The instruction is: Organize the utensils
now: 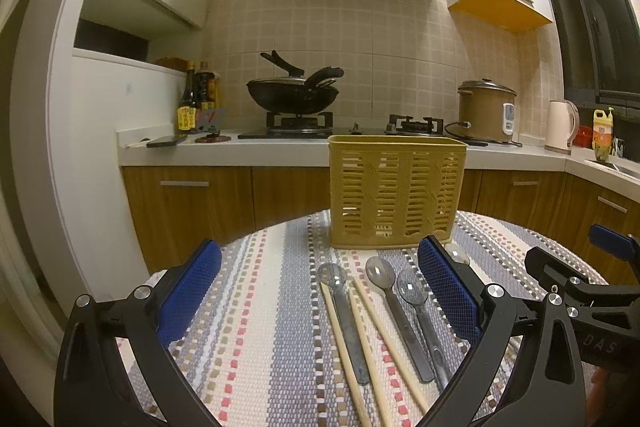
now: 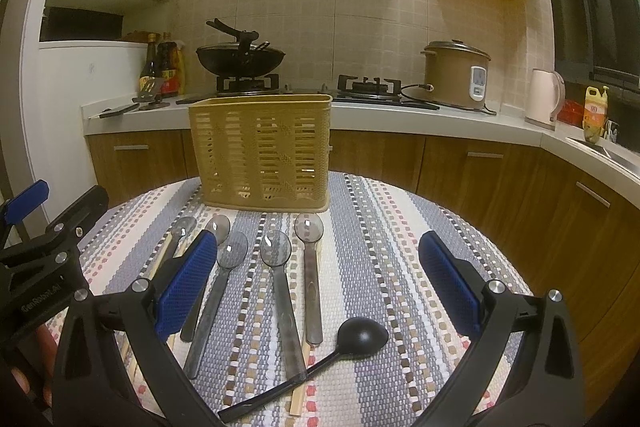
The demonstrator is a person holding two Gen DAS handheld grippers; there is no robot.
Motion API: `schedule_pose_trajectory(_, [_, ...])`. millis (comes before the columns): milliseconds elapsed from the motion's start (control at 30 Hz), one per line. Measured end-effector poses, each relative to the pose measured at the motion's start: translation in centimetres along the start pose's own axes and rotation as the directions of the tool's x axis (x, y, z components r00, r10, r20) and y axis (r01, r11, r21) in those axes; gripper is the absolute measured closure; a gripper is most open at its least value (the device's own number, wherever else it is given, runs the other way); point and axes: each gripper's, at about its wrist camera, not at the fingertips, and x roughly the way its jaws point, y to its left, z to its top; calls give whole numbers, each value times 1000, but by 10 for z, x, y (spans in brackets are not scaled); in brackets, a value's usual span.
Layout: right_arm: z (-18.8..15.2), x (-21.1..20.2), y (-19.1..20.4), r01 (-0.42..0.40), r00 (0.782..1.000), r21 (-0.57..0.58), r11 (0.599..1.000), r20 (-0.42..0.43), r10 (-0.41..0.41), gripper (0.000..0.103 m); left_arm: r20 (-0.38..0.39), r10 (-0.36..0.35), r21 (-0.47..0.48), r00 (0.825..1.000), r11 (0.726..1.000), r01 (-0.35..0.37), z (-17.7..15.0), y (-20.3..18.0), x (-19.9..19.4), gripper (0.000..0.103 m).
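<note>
Evidently, nothing is sorted: the basket looks empty. Spoons, chopsticks and ladle lie on the mat. Both grippers are spread, holding nothing.

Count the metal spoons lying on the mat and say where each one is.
5, in a row before the basket: far left, next, partly behind the left finger, middle, then, rightmost. The black ladle excluded.

both wrist cameras look forward along their own open fingers, low over the striped surface and tilted slightly down, facing the kitchen counter. the left view sits left of the right one. both share the yellow basket ahead and the spoons between.
</note>
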Motion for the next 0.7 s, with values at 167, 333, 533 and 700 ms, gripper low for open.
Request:
schedule_pose_trajectory(167, [0,1,0,-1,1000,0,1000,-2,1,6,-4,-1,-3,1000,1000,1,-1,0,1,8])
schedule_pose_trajectory(333, [0,2,0,-2,1000,-2,1000,-6,2,6,-5,-1,-3,1000,1000,1,-1,1,1,8])
schedule_pose_trajectory(533, [-1,3,3,-1,1000,-15,1000,-8,1,6,-5,-1,-4,1000,1000,1,0,1,1,8])
schedule_pose_trajectory(700, [-1,4,4,2,1000,-18,1000,-9,-2,6,-5,-1,-4,1000,1000,1,-1,1,1,8])
